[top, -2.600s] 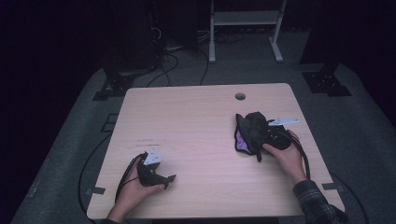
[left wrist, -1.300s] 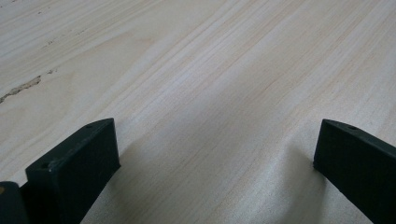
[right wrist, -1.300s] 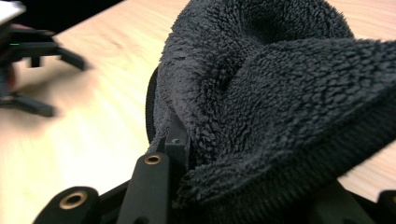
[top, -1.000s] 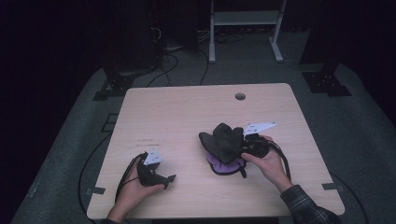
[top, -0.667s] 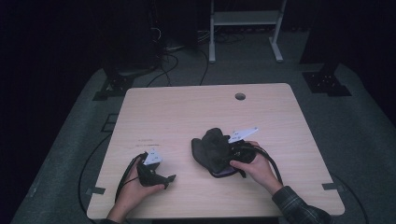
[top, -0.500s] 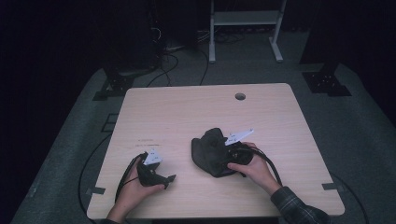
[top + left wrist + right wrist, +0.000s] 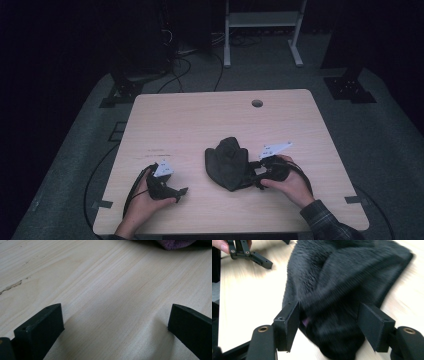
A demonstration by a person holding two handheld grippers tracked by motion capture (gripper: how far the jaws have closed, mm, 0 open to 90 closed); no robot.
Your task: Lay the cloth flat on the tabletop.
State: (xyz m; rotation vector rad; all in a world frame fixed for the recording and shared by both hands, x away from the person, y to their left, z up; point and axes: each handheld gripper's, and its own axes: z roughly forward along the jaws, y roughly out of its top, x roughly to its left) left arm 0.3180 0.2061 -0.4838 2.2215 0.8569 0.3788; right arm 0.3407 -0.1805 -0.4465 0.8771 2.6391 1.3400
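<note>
A dark fuzzy cloth with a purple underside lies bunched on the wooden table, just right of the middle near the front. My right gripper is at its right edge. In the right gripper view the jaws stand wide apart, open, with the cloth heaped between and beyond them and a purple speck by the left jaw. My left gripper rests at the front left, open over bare wood. A purple edge of the cloth shows far ahead of it.
A round cable hole sits near the table's far edge. Beyond the table, cables and the legs of a white frame stand on the dark floor. The left gripper appears at the top left of the right gripper view.
The right gripper brought the cloth from the table's right side toward the middle and set it down; its jaws now stand apart. The left hand has stayed put.
</note>
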